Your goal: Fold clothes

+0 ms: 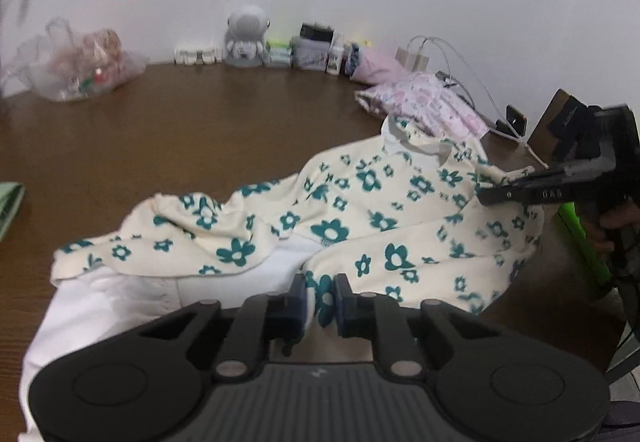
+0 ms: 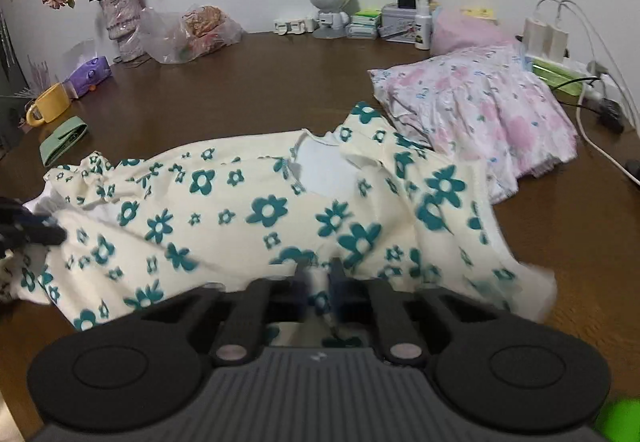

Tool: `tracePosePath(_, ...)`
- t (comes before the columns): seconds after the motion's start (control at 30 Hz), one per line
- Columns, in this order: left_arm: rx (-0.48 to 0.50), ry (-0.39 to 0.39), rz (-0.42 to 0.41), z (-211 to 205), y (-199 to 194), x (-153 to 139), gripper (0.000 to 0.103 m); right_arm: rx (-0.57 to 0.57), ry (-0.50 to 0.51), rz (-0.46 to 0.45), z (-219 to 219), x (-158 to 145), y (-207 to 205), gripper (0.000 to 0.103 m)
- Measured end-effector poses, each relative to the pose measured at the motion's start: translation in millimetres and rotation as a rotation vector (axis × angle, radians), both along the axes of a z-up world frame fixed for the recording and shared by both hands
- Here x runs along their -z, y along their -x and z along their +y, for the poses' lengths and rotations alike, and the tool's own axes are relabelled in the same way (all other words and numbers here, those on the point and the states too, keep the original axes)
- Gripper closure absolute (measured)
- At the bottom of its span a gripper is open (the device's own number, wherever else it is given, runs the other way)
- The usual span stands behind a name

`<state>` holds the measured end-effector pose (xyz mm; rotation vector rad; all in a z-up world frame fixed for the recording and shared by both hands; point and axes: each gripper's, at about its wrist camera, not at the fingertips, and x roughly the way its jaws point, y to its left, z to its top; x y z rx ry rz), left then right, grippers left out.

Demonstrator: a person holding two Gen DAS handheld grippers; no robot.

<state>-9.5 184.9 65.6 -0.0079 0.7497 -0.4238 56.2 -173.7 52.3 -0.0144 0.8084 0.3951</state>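
Left wrist view shows the brown surface carrying a cream dress with teal flowers, spread along the near edge with its collar toward the far right corner and its white lining showing at the near left. A folded pink floral garment lies just beyond it, touching its collar end, toward the right edge.

Both claws are clamped on the dress. The left claw pinches a bunch of cloth at the near edge, fingers drawn close on it. The right claw grips cloth the same way, nearer the collar end; in the left view its fingers reach in from the right side.

The step looks like carrying a lengthwise fold over. To do it well, keep both grips firm and level, lift only enough to clear the surface, and move the two claws together so the edge stays straight. Watch that the white lining does not bunch, and steer clear of the pink garment.
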Motion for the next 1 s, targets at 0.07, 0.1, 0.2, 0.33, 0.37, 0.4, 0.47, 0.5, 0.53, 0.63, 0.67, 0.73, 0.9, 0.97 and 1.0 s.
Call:
tracePosePath(0.07, 0.005, 0.004, -0.055, -8.3, 28.1, -14.4, 0.092, 0.002, -0.011, -0.088, -6.2, -14.8, 28.3, 0.095)
tracePosePath(0.1, 0.015, 0.009, -0.081, -12.3, 44.9, -20.5, 0.093, -0.006, -0.019, -0.135, -10.7, -22.6, 44.3, 0.095)
tracePosePath(0.2, 0.057, 0.003, -0.115, -28.0, 96.4, -23.2, 0.091, -0.019, -0.042, -0.199, -28.1, -33.3, 94.2, 0.095)
tracePosePath(0.33, 0.101, -0.003, -0.001, -40.2, 136.6, 6.4, 0.087, -0.098, 0.047, -0.078, -42.6, -11.1, 144.9, 0.092)
tracePosePath(0.37, 0.109, 0.011, 0.025, -39.9, 144.2, 11.2, 0.085, -0.097, 0.064, -0.079, -45.4, -10.7, 153.8, 0.086)
tracePosePath(0.4, 0.114, 0.029, 0.026, -36.5, 151.4, 12.5, 0.080, -0.090, 0.073, -0.096, -48.0, -12.9, 162.6, 0.079)
tracePosePath(0.47, 0.102, 0.082, -0.026, -26.1, 162.0, 4.7, 0.057, -0.083, 0.056, -0.136, -51.7, -19.4, 175.0, 0.068)
tracePosePath(0.5, 0.076, 0.097, -0.049, -23.2, 160.9, 0.7, 0.034, -0.085, 0.018, -0.162, -52.1, -24.3, 176.8, 0.057)
tracePosePath(0.53, 0.045, 0.110, -0.071, -20.8, 158.3, -3.2, 0.025, -0.085, -0.020, -0.182, -49.3, -27.0, 174.2, 0.053)
tracePosePath(0.63, -0.061, 0.038, -0.069, -23.4, 138.8, -1.4, 0.022, -0.070, -0.032, -0.185, -23.2, -19.0, 147.1, 0.053)
tracePosePath(0.67, -0.098, -0.011, -0.040, -27.8, 128.3, 5.6, 0.026, -0.069, -0.021, -0.175, -11.4, -14.2, 137.4, 0.053)
tracePosePath(0.73, -0.142, -0.080, 0.020, -34.5, 111.3, 21.3, 0.040, -0.041, -0.014, -0.167, -10.4, -7.7, 136.1, 0.056)
tracePosePath(0.9, -0.171, -0.143, -0.062, -31.1, 109.5, 32.4, 0.043, 0.041, -0.002, -0.153, -17.4, 7.2, 140.1, 0.059)
tracePosePath(0.97, -0.181, -0.166, -0.098, -29.5, 109.5, 36.3, 0.045, 0.074, 0.002, -0.148, -20.1, 13.2, 141.6, 0.066)
tracePosePath(1.0, -0.185, -0.164, -0.107, -26.3, 106.2, 37.2, 0.045, 0.091, 0.004, -0.145, -21.5, 16.2, 142.4, 0.067)
